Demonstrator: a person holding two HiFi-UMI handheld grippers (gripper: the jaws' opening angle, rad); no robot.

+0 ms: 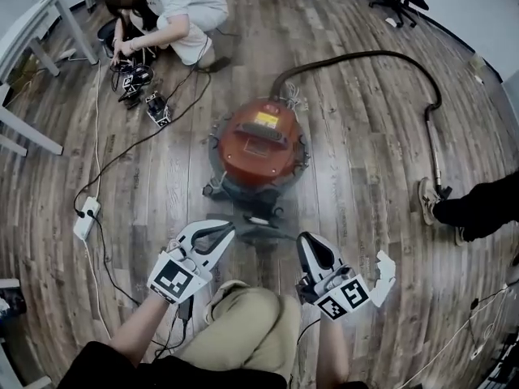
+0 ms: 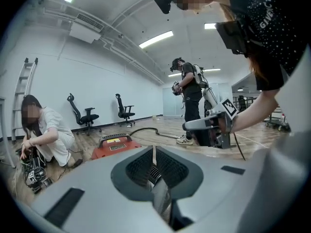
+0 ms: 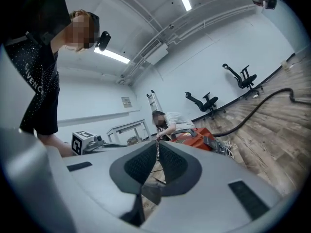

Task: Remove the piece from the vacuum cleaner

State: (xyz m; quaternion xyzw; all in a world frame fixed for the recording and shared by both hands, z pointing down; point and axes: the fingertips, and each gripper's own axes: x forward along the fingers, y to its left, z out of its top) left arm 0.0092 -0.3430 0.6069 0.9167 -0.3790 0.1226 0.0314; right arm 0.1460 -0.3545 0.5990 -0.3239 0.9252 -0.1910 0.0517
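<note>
The left tool (image 1: 228, 228) and the right tool (image 1: 302, 238) are both closed. Each tool's own view shows its ribbed pads pressed together with nothing between them. The vacuum (image 1: 261, 144) stands on the wood floor (image 1: 365, 144) just ahead of the two tips, centred between them and touching neither.

Which piece of it comes off is hard to make out. In the head view its red top hides most of the grey base. In the left gripper view the tool's body covers all but the red lid and handle, and in the right gripper view only a red corner shows. The hose (image 1: 381, 55) leaves the vacuum's far side and loops right. Its end is lost by a shoe (image 1: 427, 201).

That shoe and a dark leg are all the head view gives of the standing person, who is cut off at the right edge. The crouching person (image 1: 174, 10) is cut off at the top, with hands in a tangle of cables and small gear too small to read. The bench (image 1: 32, 31) is cropped at the left.

Counted: two tools, one vacuum, one hose, one power strip (image 1: 86, 217), one ladder (image 2: 24, 86), two chairs (image 2: 83, 115) and three people, including the wearer.
</note>
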